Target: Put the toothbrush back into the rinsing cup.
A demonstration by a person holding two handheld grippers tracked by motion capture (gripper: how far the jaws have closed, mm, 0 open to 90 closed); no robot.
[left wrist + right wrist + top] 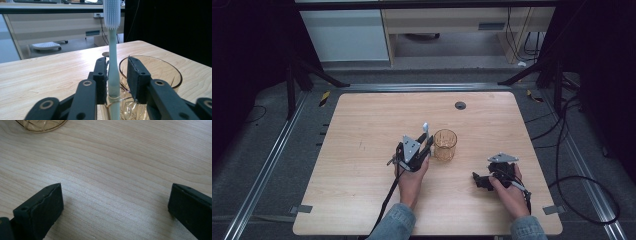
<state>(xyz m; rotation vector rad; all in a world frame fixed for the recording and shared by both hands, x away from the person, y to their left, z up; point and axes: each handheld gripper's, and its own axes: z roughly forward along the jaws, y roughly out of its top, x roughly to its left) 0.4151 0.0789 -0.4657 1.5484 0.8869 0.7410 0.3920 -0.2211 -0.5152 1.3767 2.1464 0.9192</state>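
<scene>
Toothbrush (113,65) stands upright between my left tongs (117,77), its handle against one pad, the other pad clear of it, and its lower end dips inside the amber glass cup (160,75) on the surface (45,75). It looks light, stiff and a bit slick (soft bristle head on top), so I'd take it mid-handle. The cup seems fragile. My right tongs (115,202) rest spread wide over bare wood.
</scene>
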